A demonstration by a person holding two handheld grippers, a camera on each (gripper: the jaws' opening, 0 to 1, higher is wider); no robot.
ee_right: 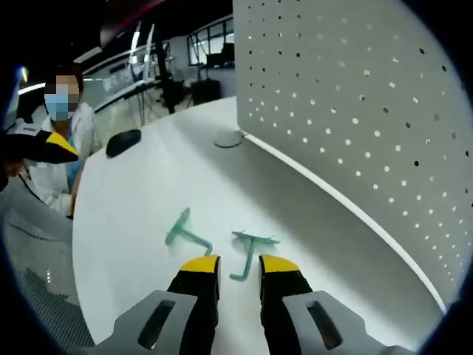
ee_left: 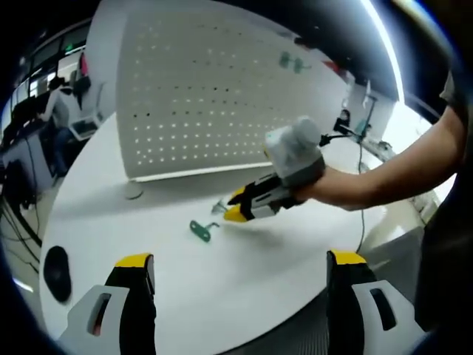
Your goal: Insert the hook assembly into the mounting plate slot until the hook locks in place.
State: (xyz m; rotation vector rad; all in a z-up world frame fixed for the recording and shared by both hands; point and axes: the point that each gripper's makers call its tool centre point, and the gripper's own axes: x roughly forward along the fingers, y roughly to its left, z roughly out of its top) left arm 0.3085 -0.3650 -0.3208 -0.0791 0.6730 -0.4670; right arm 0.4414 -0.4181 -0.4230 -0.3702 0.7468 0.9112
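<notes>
Two green hooks lie on the white table (ee_right: 133, 214). One hook (ee_right: 250, 251) has its stem running back between the yellow tips of my right gripper (ee_right: 239, 266), whose jaws stand a little apart around it. The other hook (ee_right: 186, 231) lies just left of those tips. In the left gripper view the right gripper (ee_left: 235, 207), held by a hand, hovers low over one hook (ee_left: 219, 206), with a second hook (ee_left: 200, 230) beside it. My left gripper (ee_left: 240, 259) is wide open with nothing in it, well back from the hooks. The white pegboard (ee_left: 222, 96) stands behind.
A green hook (ee_left: 293, 62) hangs high on the pegboard (ee_right: 355, 111). A black oval object (ee_left: 57, 272) lies near the table's edge, and a round disc (ee_left: 133, 191) lies at the board's foot. A person sits beyond the table (ee_right: 63, 155).
</notes>
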